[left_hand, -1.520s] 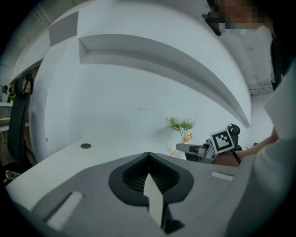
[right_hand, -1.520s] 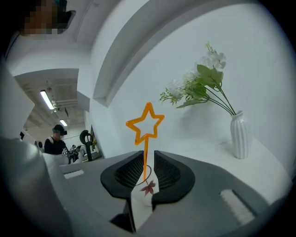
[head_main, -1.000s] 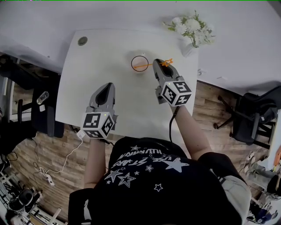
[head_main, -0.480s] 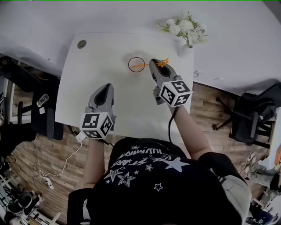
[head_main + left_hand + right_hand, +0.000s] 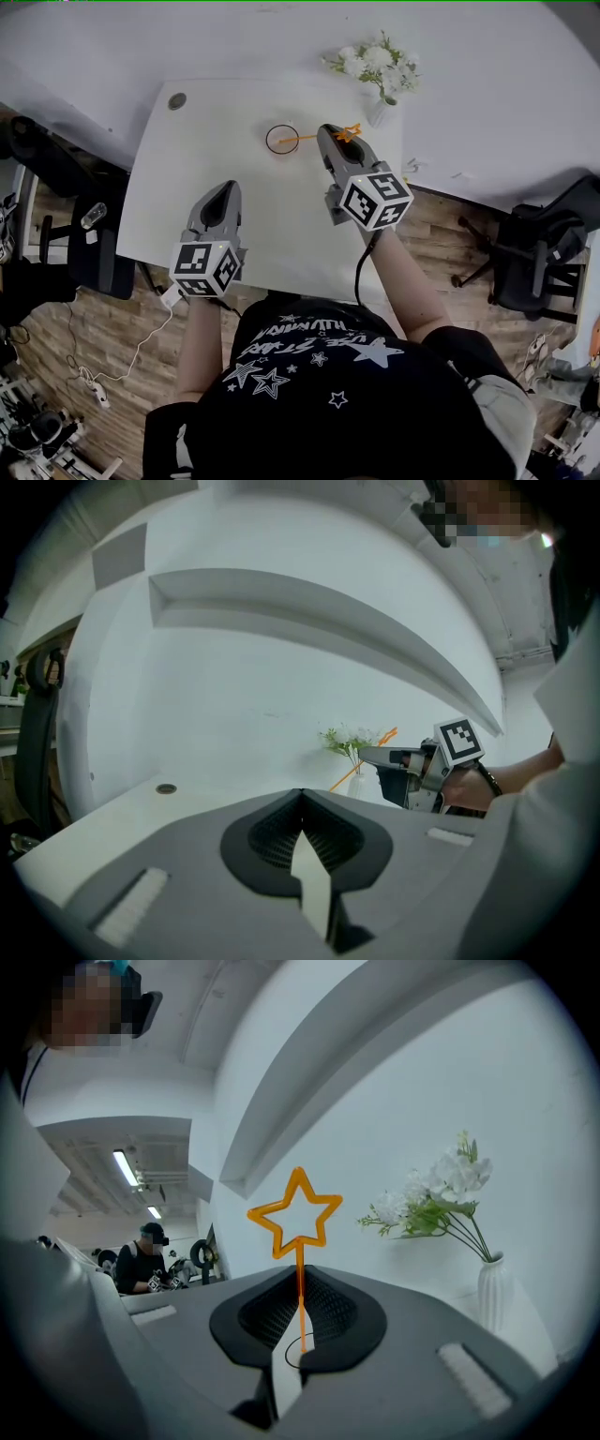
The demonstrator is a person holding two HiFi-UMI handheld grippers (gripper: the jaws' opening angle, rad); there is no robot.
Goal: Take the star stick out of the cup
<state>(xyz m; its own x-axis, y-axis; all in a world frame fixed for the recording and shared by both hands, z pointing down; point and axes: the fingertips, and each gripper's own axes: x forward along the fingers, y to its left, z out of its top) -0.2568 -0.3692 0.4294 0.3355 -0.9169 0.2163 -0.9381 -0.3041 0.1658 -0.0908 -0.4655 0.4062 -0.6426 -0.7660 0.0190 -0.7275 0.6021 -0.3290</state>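
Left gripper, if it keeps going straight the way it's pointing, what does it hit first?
Nothing nearby, it seems. The left gripper points across bare table, passing left of the cup. First in its line looks to be the white wall behind the table, though depth is hard to judge.

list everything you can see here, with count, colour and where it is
table: 1, white, centre
cup: 1, clear with a dark rim, far middle of the table
star stick: 1, orange, lower end at the cup
vase: 1, white, far right corner of the table
flowers: 1 bunch, white with green leaves, in the vase
round cap: 1, grey, far left corner of the table
chairs: 2, black, on the floor left and right of the table
cable: 1, white, floor at left
left gripper: 1, grey, jaws together, empty
right gripper: 1, grey, jaws shut on the star stick
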